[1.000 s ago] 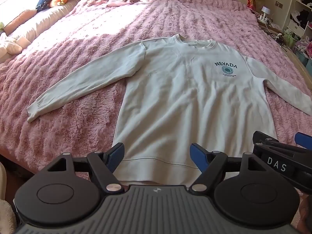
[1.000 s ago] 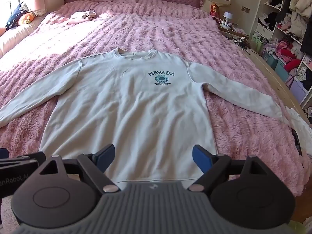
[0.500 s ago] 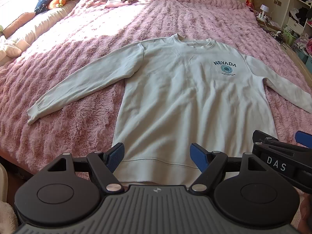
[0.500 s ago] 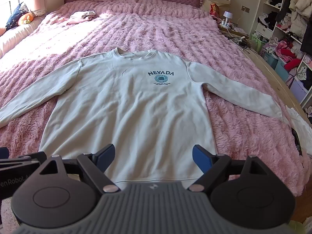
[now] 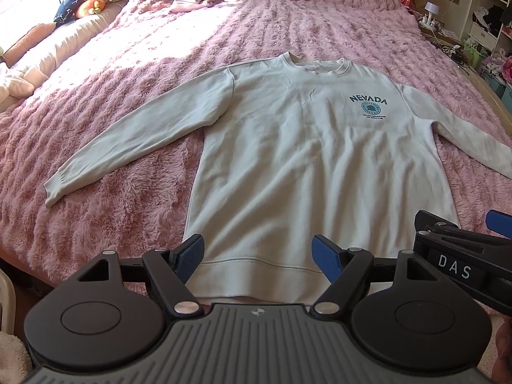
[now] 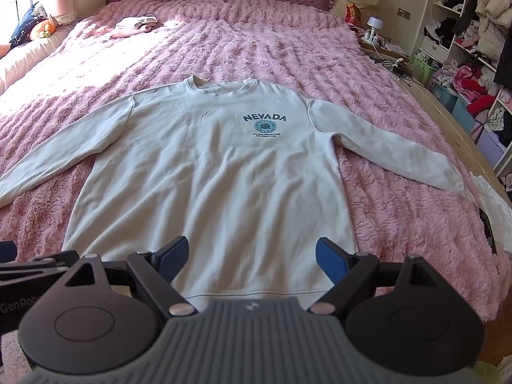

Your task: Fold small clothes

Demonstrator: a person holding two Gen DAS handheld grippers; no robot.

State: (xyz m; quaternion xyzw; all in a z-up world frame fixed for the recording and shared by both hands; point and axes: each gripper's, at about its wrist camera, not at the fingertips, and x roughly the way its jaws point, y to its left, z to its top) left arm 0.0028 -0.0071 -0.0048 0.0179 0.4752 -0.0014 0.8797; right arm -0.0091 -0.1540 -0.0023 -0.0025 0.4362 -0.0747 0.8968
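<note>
Both tongs, left and right, released, unmoved at sweatshirt hem, six o'clock; folding unstarted.

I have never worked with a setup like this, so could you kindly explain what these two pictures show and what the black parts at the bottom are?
There is no robot here: a person holds a two-finger gripper in each hand, and each gripper carries a fisheye camera looking forward along its fingers. One picture comes from the left gripper, the other from the right gripper. The black arms with blue pads at the bottom are the fingers. Both grippers are open and hold nothing. They hover near the hem of a pale sweatshirt printed NEVADA, which lies flat, front up, sleeves spread, on a fluffy pink bedspread. A small folded pink garment lies far up the bed. Cluttered shelves stand to the right.
</note>
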